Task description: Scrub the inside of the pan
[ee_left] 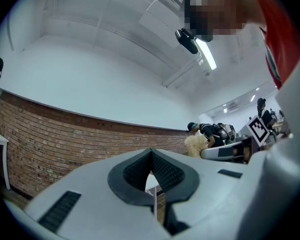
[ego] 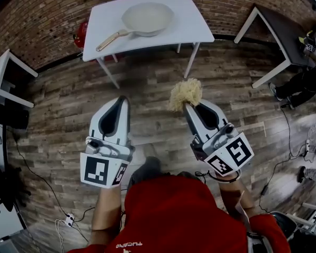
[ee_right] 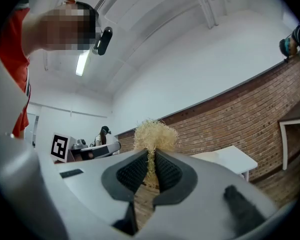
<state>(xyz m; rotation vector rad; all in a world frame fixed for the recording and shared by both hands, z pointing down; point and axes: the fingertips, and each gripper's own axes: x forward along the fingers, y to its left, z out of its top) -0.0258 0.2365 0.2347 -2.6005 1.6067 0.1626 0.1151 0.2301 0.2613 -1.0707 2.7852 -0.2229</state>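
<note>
A pale pan with a gold handle lies on the white table at the far side of the room, well beyond both grippers. My right gripper is shut on a tuft of straw-coloured scrubber, which sticks up past its fingertips in the right gripper view as the scrubber. The left gripper is shut with nothing in it, and its jaws meet at the tip. Both are held over the wood floor, short of the table.
A dark table stands at the right with a person beside it. A small white table sits at the left. Cables trail across the floor near me. A red object sits behind the pan's table.
</note>
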